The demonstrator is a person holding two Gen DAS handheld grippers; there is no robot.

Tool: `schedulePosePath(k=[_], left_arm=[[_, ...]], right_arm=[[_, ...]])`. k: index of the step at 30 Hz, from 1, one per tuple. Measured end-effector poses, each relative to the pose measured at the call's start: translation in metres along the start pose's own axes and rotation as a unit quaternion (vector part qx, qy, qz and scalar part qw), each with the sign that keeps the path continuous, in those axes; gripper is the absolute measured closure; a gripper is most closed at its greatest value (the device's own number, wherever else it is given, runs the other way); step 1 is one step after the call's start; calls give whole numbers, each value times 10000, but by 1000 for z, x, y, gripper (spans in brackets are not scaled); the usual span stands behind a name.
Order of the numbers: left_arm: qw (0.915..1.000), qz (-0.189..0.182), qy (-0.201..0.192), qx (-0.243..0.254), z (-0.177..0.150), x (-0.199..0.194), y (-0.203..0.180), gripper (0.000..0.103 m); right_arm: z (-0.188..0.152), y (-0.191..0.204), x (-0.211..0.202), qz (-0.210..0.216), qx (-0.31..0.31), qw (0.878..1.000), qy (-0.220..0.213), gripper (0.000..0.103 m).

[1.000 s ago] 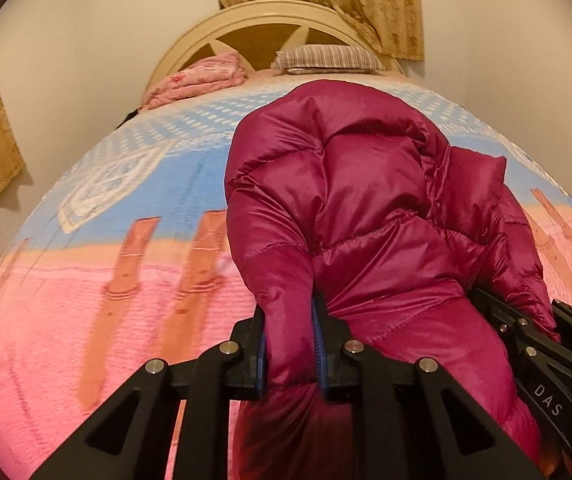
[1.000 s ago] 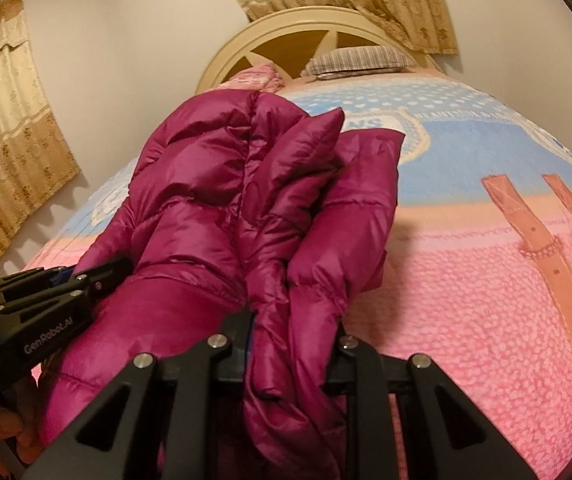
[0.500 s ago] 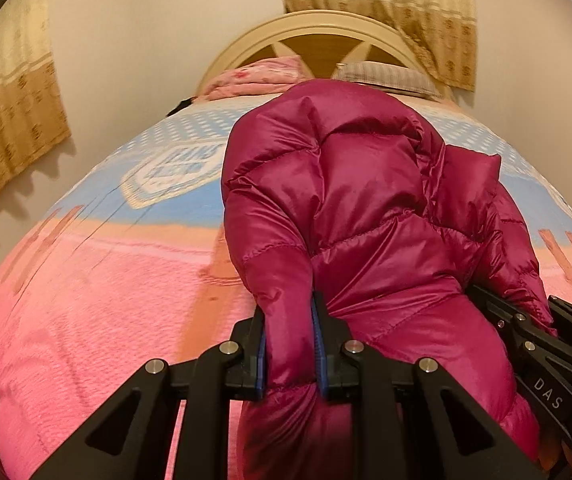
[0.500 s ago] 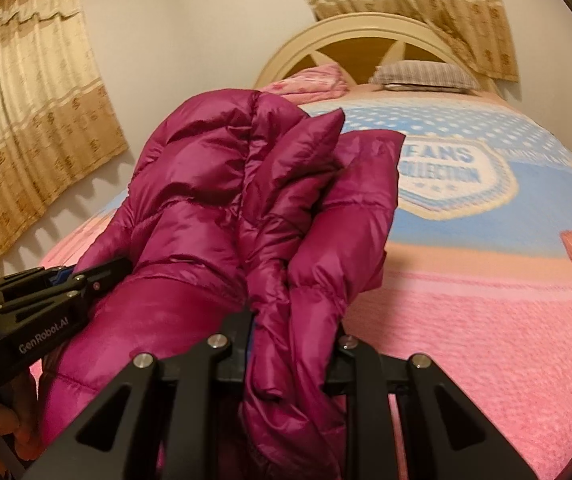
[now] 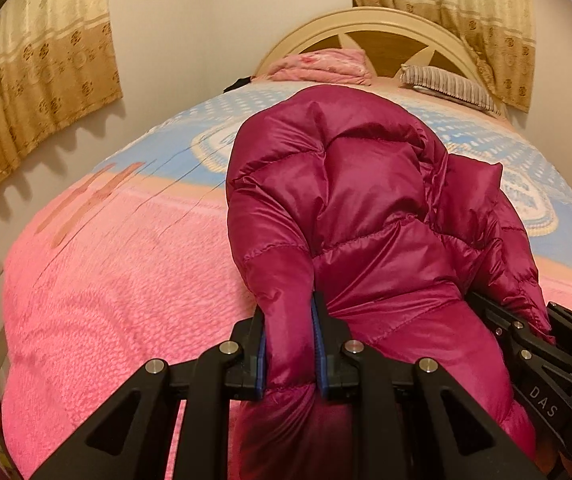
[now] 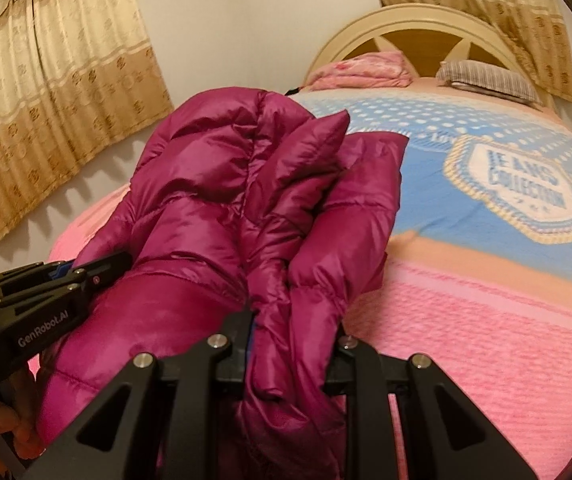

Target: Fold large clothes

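The right gripper (image 6: 291,344) pinches a bunched magenta puffer jacket (image 6: 238,216) above the pink bed (image 6: 485,340); the left gripper (image 6: 98,268) clamps its left side.

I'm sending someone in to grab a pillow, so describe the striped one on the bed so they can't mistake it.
Go to the bed's arched cream headboard at the far end. Two soft things lie at its foot: the striped pillow is the flatter one nearer the right-hand curtain, grey-brown with thin stripes, unlike the pink floral bundle beside it.
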State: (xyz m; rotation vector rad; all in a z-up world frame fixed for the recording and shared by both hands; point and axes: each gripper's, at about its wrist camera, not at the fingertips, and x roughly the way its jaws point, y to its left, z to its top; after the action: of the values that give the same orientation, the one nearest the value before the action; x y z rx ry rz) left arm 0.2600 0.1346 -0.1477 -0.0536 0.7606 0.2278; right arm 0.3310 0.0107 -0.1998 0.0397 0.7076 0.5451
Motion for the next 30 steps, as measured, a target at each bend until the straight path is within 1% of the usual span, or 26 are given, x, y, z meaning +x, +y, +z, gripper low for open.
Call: schedulePosePath(k=[3, 5, 8, 10, 13, 16, 18, 20, 21, 22, 23, 25, 26, 28, 30], left_arm=[[9999, 67, 117, 1, -8, 11, 3, 83], [9997, 98, 215, 4, -16, 20, 5, 78], [9996, 191, 206, 60, -21, 25, 5, 71], [9995, 246, 193, 75, -21, 25, 5, 67], [9995, 248, 172, 78, -20, 22, 7, 64], [9996, 231, 170, 44, -18, 16, 11, 63], [9997, 192, 114, 35, -19, 5, 15, 62], [9999, 142, -46, 10, -18, -14, 19, 59], [9999, 105, -123, 0, -18, -22, 21, 57], [9997, 70, -243, 5, -18, -34, 22, 49], [9993, 59, -381, 20, -18, -48, 23, 41], [9981, 76, -603, 30, -18, -69, 27, 35], [9974, 39, -719, 15, -18, -81, 30, 34], [9966, 13, -824, -26, -17, -96, 33, 33], [9959, -38, -904, -74, -16, -109, 37, 32]], right_arm=[[-6, 5, 11, 24, -70, 9999, 137, 79], [-10, 7, 19, 7, -84, 9997, 246, 79], [-14, 5, 27, -15, -27, 9995, 326, 77], [-14, 3, 29, -21, -15, 9992, 399, 71], [-13, 1, 28, -13, 62, 9991, 430, 65], [-12, 1, 24, -15, 137, 9990, 416, 63], [-10, 2, 19, -58, 156, 9990, 405, 60], [-6, 3, 9, -72, 171, 9991, 376, 55], [-5, 5, -2, -86, 156, 9994, 313, 51], [-4, 7, -9, -120, 132, 9995, 252, 46], [-3, 9, -22, -178, 104, 9997, 145, 45], [-2, 14, -46, -260, 64, 9996, -57, 42], [-1, 16, -54, -285, 47, 9995, -129, 41], [0, 23, -76, -350, -15, 9989, -307, 36], [1, 33, -91, -356, -109, 9983, -443, 34]])
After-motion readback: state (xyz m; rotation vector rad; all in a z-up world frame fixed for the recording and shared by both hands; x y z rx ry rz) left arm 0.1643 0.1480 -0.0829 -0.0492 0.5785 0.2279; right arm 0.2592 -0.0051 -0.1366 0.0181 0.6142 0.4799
